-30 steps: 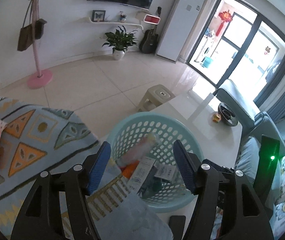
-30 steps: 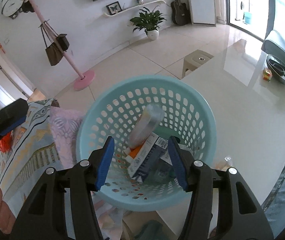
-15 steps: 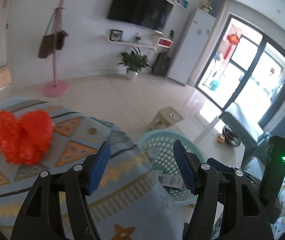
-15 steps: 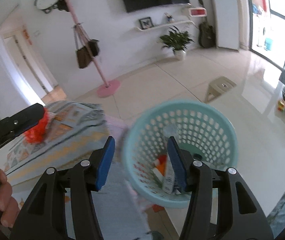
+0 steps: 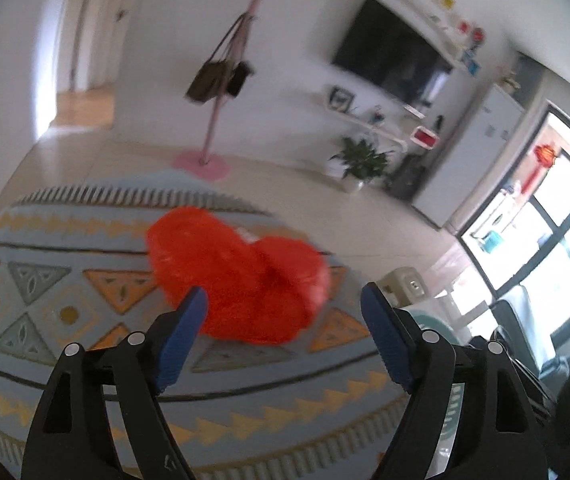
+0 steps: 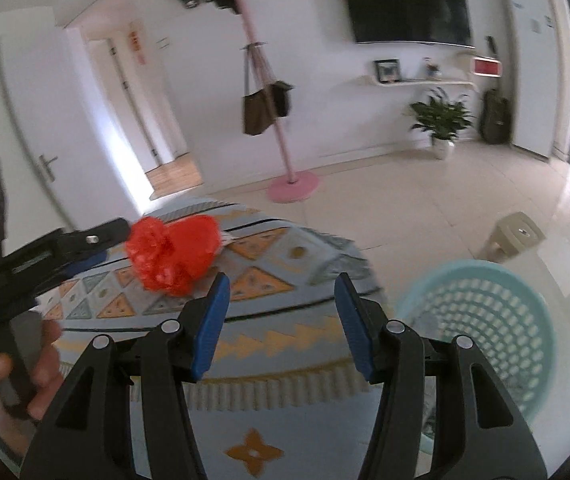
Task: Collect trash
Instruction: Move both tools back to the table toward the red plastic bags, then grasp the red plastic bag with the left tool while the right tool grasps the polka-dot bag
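Note:
A crumpled red plastic bag (image 5: 241, 276) lies on a patterned blue blanket (image 5: 65, 300). My left gripper (image 5: 283, 292) hovers just short of the bag, its jaws opening, its blue pads (image 5: 181, 332) clear of the bag. The right wrist view shows the same bag (image 6: 173, 254) with the left gripper (image 6: 109, 242) beside it, held by a hand (image 6: 45, 356). My right gripper (image 6: 281, 280) stands open over the blanket (image 6: 285, 344) with nothing between its fingers. The pale blue perforated basket (image 6: 485, 312) sits low at the right; its contents are hidden.
A pink coat stand (image 6: 293, 190) with bags stands on the tiled floor behind the blanket. A beige stool (image 6: 519, 236) is beyond the basket, and a potted plant (image 6: 441, 120) stands by the wall. An open doorway (image 6: 173, 172) lies at the left.
Both grippers swung left, away from the basket, towards the red bag. The bag now sits straight ahead of the left gripper, whose jaws stand wider. The picture is blurred by the motion.

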The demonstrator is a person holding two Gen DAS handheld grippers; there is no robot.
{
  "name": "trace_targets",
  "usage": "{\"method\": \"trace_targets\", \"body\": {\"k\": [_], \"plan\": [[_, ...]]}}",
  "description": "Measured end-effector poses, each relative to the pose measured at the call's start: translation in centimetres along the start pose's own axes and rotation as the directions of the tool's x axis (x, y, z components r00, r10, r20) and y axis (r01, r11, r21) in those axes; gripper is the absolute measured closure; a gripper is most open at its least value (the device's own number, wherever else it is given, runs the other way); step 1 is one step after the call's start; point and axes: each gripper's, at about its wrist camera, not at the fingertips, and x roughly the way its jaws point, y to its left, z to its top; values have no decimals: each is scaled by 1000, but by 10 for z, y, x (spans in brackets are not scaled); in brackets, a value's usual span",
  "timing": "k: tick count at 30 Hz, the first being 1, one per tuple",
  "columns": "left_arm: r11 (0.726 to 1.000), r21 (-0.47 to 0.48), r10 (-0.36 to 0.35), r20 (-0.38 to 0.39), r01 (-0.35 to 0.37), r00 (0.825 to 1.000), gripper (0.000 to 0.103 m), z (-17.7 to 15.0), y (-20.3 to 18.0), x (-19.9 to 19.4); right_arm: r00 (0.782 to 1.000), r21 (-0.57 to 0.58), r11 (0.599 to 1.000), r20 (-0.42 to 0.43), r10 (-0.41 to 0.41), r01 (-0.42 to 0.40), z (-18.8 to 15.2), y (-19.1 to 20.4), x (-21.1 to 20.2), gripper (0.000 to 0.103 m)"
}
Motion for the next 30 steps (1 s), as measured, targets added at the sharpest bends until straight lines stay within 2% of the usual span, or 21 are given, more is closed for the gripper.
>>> {"method": "trace_targets", "body": {"k": [8, 10, 12, 18, 20, 24, 27, 30], "plan": [[995, -90, 43, -102, -53, 994, 28, 9, 32, 48, 999, -48, 999, -36, 4, -5, 8, 17, 22, 52], [993, -99, 52, -120, -64, 991, 35, 7, 36, 55, 998, -50, 999, -61, 13, -16, 10, 15, 27, 52], [992, -103, 53, -142, -68, 988, 49, 5, 39, 62, 996, -51, 998, -88, 24, -28, 10, 14, 33, 52], [994, -112, 7, -121, -21, 993, 81, -3, 47, 51, 992, -66, 997, -117, 43, -51, 13, 23, 44, 52], [994, -112, -5, -111, -7, 994, 85, -5, 51, 43, 990, -69, 996, -127, 54, -64, 15, 29, 48, 52], [992, -124, -22, -90, 11, 996, 91, -9, 65, 23, 987, -90, 993, -149, 67, -81, 19, 42, 58, 52], [990, -141, -26, -59, 17, 998, 91, -12, 81, 0, 983, -128, 987, -167, 72, -94, 21, 59, 71, 52], [990, -140, 1, -33, -6, 999, 91, -15, 99, -21, 981, -172, 981, -185, 57, -90, 21, 75, 88, 50]]}}
